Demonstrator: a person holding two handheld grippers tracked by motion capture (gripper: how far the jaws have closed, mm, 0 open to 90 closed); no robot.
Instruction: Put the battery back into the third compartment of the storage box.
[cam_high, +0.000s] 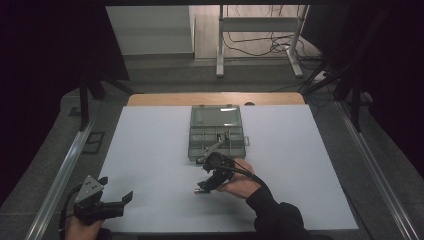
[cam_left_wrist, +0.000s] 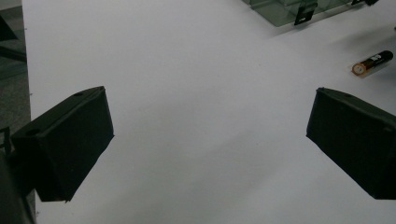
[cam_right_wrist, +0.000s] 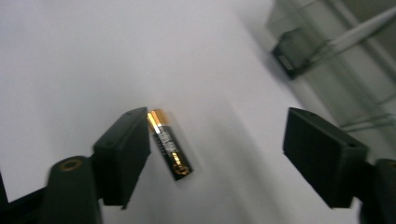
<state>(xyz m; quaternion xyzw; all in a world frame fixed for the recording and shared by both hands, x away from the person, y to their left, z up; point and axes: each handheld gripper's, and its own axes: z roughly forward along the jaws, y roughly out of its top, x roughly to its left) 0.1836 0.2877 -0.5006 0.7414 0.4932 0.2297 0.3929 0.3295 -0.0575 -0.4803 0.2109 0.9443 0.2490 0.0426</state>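
Lower left of the high view, the left gripper (cam_high: 119, 199) hangs with matte black jaws spread wide over the smooth white table (cam_high: 150, 150); at centre, the right gripper (cam_right_wrist: 215, 140), jaws apart, straddles a black-and-gold battery (cam_right_wrist: 169, 144), label unreadable; a translucent compartment box (cam_high: 216, 130) stands open above.

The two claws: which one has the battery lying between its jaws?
The right claw, near the open organiser box: the battery lies on the table beside one jaw. The left claw brackets bare table.

Lab: framed test table (cam_high: 150, 150), floor cables (cam_high: 255, 47)
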